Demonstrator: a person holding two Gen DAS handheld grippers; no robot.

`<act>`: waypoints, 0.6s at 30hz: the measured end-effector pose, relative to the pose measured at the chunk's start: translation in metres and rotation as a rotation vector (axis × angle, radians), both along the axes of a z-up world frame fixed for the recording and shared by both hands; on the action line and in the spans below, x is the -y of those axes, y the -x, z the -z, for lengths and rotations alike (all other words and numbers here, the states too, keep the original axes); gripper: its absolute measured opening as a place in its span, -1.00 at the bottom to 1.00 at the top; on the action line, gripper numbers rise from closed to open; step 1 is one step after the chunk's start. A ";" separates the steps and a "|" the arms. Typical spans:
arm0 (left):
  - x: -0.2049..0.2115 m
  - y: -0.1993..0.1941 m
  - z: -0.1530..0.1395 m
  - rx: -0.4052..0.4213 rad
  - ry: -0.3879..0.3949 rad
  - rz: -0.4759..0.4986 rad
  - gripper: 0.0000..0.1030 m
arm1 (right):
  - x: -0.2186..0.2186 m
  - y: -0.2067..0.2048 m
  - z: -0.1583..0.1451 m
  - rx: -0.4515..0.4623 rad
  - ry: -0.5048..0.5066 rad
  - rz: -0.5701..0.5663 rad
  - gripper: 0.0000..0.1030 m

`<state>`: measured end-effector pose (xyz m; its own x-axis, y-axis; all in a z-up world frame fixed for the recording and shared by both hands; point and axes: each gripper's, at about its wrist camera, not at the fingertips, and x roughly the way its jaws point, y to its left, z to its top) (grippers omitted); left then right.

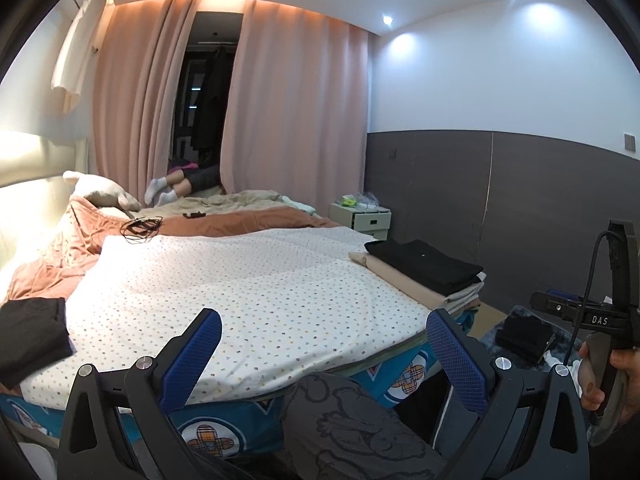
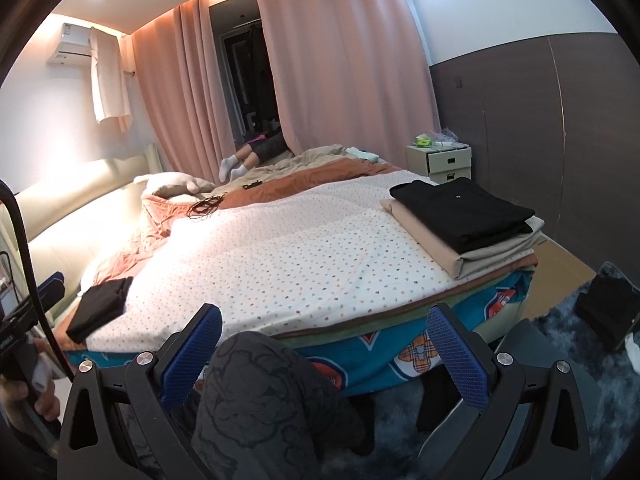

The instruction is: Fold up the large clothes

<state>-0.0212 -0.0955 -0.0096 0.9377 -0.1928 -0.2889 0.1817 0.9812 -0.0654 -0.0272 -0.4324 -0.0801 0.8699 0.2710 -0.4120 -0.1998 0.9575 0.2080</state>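
A stack of folded clothes, black on top (image 1: 428, 264) over beige ones (image 1: 404, 284), sits at the bed's right corner; it also shows in the right wrist view (image 2: 464, 208). A small folded black garment (image 1: 30, 334) lies at the bed's left edge, also in the right wrist view (image 2: 100, 308). My left gripper (image 1: 324, 356) is open and empty, held above the bed's near edge over my knee. My right gripper (image 2: 324, 352) is open and empty, likewise at the near edge. The right gripper shows from the side in the left wrist view (image 1: 608, 320).
The bed has a dotted white sheet (image 1: 248, 288), an orange quilt (image 1: 240, 222) and a coil of black cable (image 1: 140, 229). A white nightstand (image 2: 444, 160) stands by the brown wall. A dark item (image 2: 608, 312) lies on the blue rug. A person's legs (image 2: 240, 164) show by the curtain.
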 end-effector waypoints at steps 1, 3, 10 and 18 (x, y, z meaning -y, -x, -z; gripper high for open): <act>0.001 0.000 0.000 -0.002 0.000 0.001 0.99 | 0.000 0.000 0.000 0.000 0.002 0.000 1.00; 0.001 0.000 0.001 -0.007 0.000 0.007 0.99 | -0.001 -0.002 0.000 0.001 0.007 0.000 1.00; -0.004 -0.003 0.001 -0.017 0.008 0.001 0.99 | -0.005 -0.006 0.002 -0.006 0.009 0.001 1.00; -0.011 -0.006 0.002 -0.023 0.038 -0.019 0.99 | -0.007 -0.011 0.004 -0.015 0.018 0.000 1.00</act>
